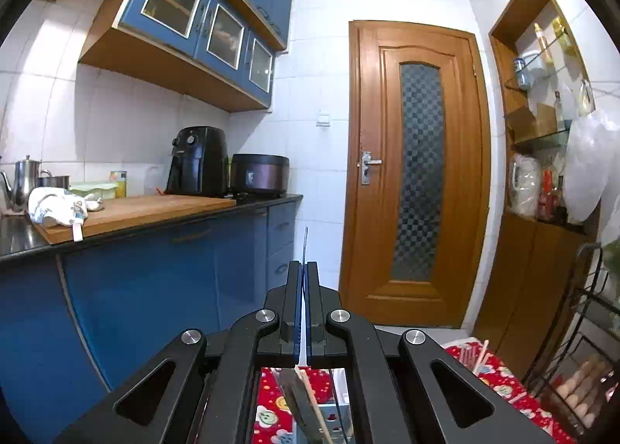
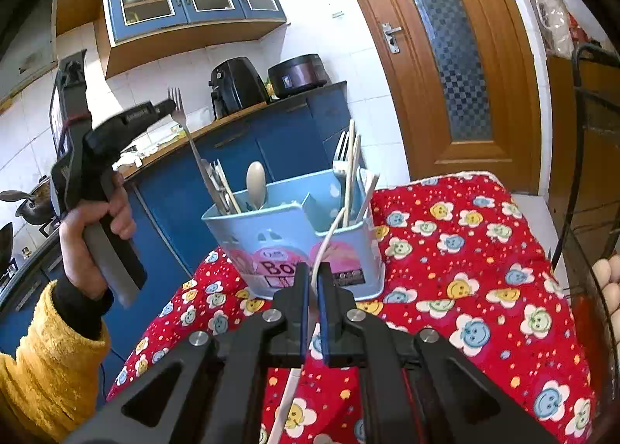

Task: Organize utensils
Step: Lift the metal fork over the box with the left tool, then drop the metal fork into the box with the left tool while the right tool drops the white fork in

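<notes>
A light blue utensil caddy (image 2: 294, 246) stands on a red flowered cloth (image 2: 465, 269), with a wooden spoon, forks and chopsticks in its compartments. My right gripper (image 2: 314, 273) is shut on a white chopstick (image 2: 323, 246) whose far end leans into the caddy's right compartment. My left gripper (image 2: 170, 106), seen from the right wrist, is raised at the left and shut on a metal fork (image 2: 186, 126), tines up, handle end down in the caddy's left compartment. In the left wrist view the gripper (image 1: 305, 269) pinches the fork's thin edge (image 1: 305, 246).
A blue kitchen counter (image 1: 155, 219) with a chopping board, air fryer (image 1: 197, 161) and rice cooker (image 1: 259, 174) runs along the left. A wooden door (image 1: 414, 172) is ahead. A wire rack with eggs (image 2: 608, 277) stands at the right of the cloth.
</notes>
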A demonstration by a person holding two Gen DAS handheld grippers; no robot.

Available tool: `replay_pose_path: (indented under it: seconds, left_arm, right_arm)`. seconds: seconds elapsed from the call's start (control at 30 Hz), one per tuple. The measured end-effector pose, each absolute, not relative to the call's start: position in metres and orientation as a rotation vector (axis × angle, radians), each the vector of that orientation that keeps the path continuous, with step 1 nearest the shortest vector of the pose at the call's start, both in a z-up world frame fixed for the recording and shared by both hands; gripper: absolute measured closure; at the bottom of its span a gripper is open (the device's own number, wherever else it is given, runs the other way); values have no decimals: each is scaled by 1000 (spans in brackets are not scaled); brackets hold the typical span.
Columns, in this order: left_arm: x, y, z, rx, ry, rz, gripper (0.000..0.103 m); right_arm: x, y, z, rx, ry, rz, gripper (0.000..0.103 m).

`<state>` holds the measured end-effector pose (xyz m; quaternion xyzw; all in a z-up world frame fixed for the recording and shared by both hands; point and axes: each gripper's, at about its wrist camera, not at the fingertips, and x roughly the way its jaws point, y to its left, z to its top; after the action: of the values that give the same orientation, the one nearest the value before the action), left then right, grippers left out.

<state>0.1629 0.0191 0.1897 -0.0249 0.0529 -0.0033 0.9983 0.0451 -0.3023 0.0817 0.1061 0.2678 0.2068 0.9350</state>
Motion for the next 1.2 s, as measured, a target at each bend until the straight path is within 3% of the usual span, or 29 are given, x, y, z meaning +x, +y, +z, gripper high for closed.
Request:
replay_pose_path:
  seconds: [0.77, 1.2]
  left_arm:
    - [181, 10, 150, -23, 161, -18, 102]
    - [195, 12, 130, -41, 211, -38, 102]
  right_arm:
    - [123, -270, 164, 5, 207, 313, 97]
    - [177, -241, 134, -80, 200, 255, 97]
